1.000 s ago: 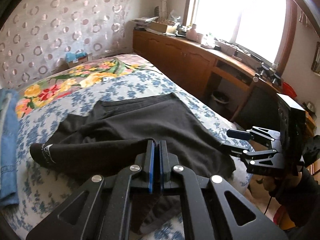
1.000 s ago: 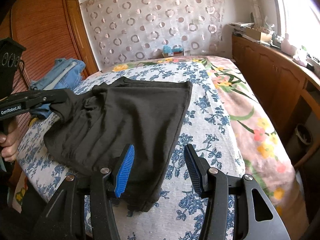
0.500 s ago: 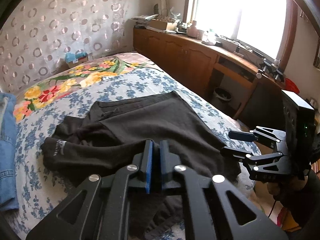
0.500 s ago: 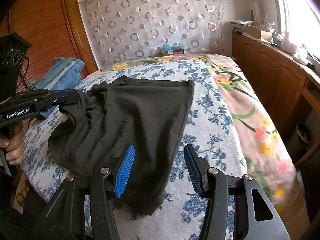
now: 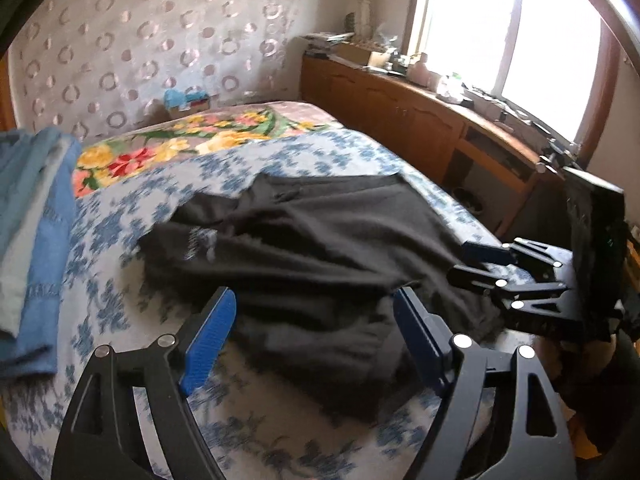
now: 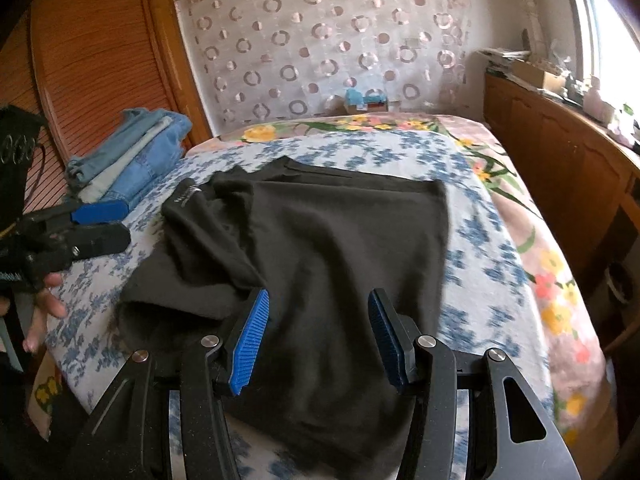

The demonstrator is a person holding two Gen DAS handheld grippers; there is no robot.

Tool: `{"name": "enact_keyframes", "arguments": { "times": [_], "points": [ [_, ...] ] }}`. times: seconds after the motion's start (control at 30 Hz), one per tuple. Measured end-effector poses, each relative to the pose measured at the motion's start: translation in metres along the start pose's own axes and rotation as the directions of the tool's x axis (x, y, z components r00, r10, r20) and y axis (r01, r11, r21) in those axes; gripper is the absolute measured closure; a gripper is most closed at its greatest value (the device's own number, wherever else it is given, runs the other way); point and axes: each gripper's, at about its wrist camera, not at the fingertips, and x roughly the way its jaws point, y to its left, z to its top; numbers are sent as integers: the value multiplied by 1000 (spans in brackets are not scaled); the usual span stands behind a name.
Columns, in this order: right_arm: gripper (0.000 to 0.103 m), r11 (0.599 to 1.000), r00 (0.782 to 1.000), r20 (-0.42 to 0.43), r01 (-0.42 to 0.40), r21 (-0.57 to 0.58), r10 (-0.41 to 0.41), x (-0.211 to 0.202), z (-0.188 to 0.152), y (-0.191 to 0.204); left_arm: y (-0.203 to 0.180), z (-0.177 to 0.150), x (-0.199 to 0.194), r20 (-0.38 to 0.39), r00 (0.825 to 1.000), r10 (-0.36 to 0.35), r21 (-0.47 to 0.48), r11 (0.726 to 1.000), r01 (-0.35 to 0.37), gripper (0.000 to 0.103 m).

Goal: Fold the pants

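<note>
Bedroom, bed (image 5: 120, 216) with blue-flower sheet, floral blanket at the far end, circle-pattern curtain behind, wood cabinet along the window side. Left wrist view: small open box (image 5: 188, 100) at the head of the bed, blue and red stuff in it, can't tell what. Black pants (image 5: 320, 248) lie rumpled mid-bed, near edge hanging toward the camera; small white print on one fold, blurred, unreadable. Folded jeans stack (image 5: 32, 240) at left edge of bed. Left gripper (image 5: 316, 336) jaws wide and opening, pants cloth below between them but pads not pressing it, nothing held. Right gripper (image 5: 472, 260) at right, tips over the pants edge.

Right wrist view: pants (image 6: 340, 248) spread on the bed (image 6: 480, 240), far edge flat, left side bunched; white print there unreadable. Right gripper (image 6: 320, 336) jaws about half open, cloth under the gap, pads clear of it, holding nothing. Left gripper (image 6: 100, 224) at left above the sheet, apart from the pants, a hand (image 6: 44, 312) under it. Jeans stack (image 6: 128, 152) beyond. Box (image 6: 366, 100) by the curtain.
</note>
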Motion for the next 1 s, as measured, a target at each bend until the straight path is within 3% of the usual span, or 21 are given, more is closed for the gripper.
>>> {"name": "enact_keyframes", "arguments": {
  "times": [0.3,0.6,1.0],
  "points": [
    [50,998,998,-48,-51,-46,48,23,5,14,26,-17,3,-3,999,47,-39,998,-48,22],
    [71,994,995,-81,-61,-92,54,35,9,27,33,-28,10,-27,998,51,-50,997,-52,22],
    [71,994,992,-121,-48,-100,35,54,16,36,33,-44,21,-79,996,38,-55,998,-42,22]
  ]
}}
